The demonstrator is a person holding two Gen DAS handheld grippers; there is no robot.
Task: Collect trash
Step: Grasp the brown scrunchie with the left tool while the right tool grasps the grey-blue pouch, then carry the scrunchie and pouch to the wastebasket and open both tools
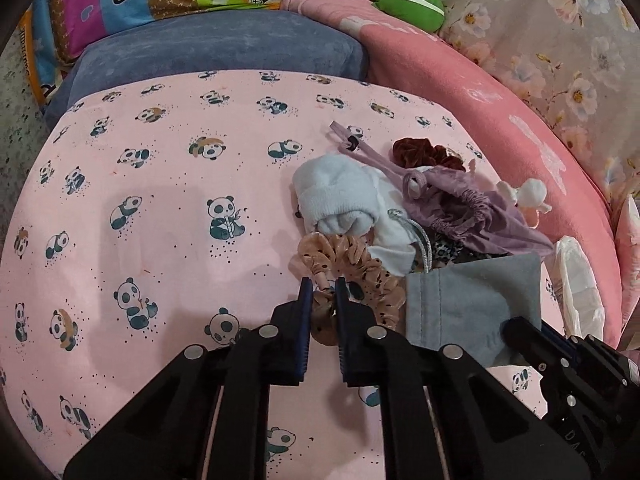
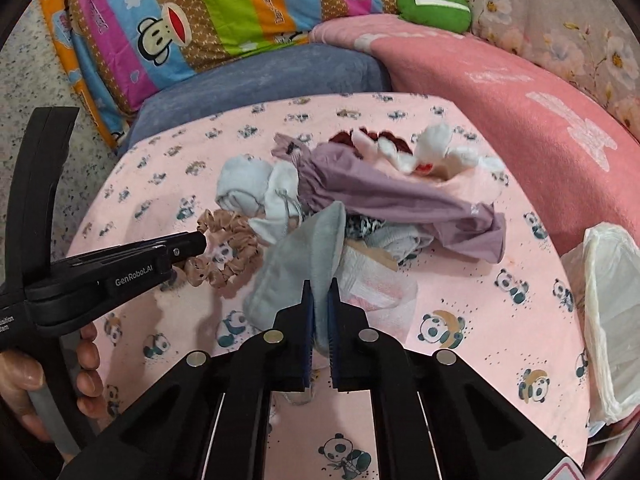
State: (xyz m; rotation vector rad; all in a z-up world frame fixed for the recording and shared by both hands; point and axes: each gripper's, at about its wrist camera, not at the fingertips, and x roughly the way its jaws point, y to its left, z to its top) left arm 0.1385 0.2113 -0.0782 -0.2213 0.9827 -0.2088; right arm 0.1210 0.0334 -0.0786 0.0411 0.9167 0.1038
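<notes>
On the pink panda-print sheet (image 1: 160, 208) lies a small pile of soft things. My left gripper (image 1: 323, 292) is shut on a beige dotted scrunchie (image 1: 360, 268) at the pile's near edge. In the right wrist view the same gripper (image 2: 198, 242) comes in from the left onto the scrunchie (image 2: 232, 258). My right gripper (image 2: 320, 294) is shut on the raised fold of a grey cloth pouch (image 2: 308, 248). In the left wrist view the pouch (image 1: 468, 304) lies right of the scrunchie, with the right gripper (image 1: 516, 328) at its lower right corner.
The pile also holds a white sock (image 1: 336, 200), a purple drawstring bag (image 1: 472, 208) and a dark red scrunchie (image 1: 416, 152). A white plastic bag (image 2: 612, 312) stands open at the right. A blue cushion (image 2: 260, 76), striped pillow (image 2: 208, 12) and pink blanket (image 2: 500, 92) border the sheet.
</notes>
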